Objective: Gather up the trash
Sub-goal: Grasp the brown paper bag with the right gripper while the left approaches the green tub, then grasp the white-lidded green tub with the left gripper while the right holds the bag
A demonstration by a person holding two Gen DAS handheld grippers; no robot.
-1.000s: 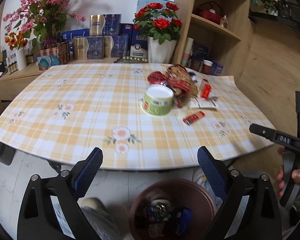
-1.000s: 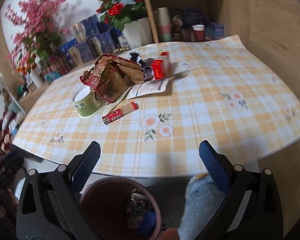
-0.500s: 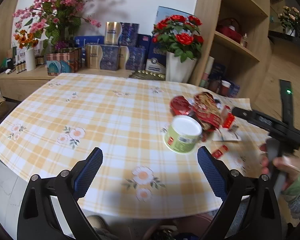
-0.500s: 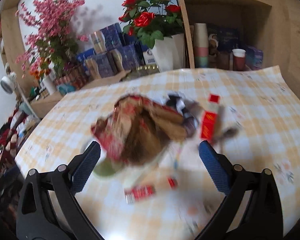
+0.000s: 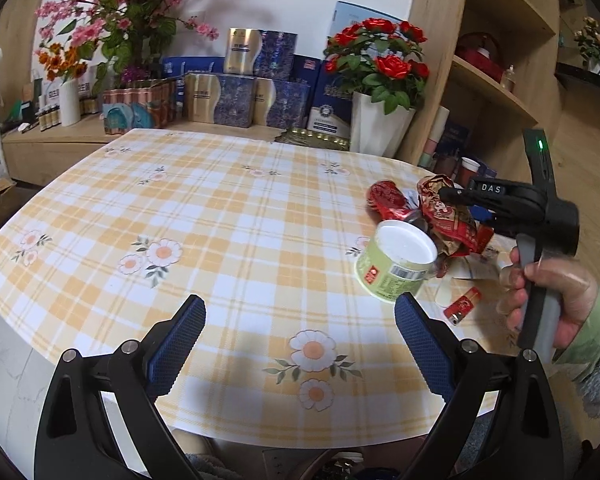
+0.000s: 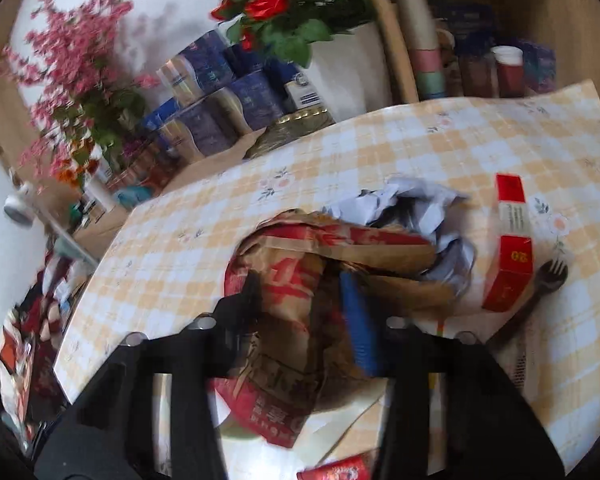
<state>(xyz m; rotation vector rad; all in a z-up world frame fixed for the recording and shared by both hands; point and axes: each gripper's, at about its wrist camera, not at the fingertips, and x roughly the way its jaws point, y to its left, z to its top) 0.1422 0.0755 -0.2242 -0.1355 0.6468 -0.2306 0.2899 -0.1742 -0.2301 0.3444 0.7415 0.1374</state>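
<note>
The right gripper [image 6: 304, 304] is closing around the crumpled red-and-brown paper bag [image 6: 300, 280] on the yellow checked tablecloth [image 6: 460, 148]; the bag sits between its jaws, though blur hides whether the pads press it yet. Only the right wrist view shows the crumpled white paper [image 6: 412, 208], the red-and-white carton [image 6: 508, 248] and the dark plastic fork [image 6: 540, 284] beside the bag. The left wrist view alone shows the left gripper [image 5: 300, 336] hovering with jaws wide apart and empty, the green tub with a white lid [image 5: 396, 260] just beside the bag, a small red packet [image 5: 462, 306], and the person's hand [image 5: 552, 300] gripping the right tool's handle.
</note>
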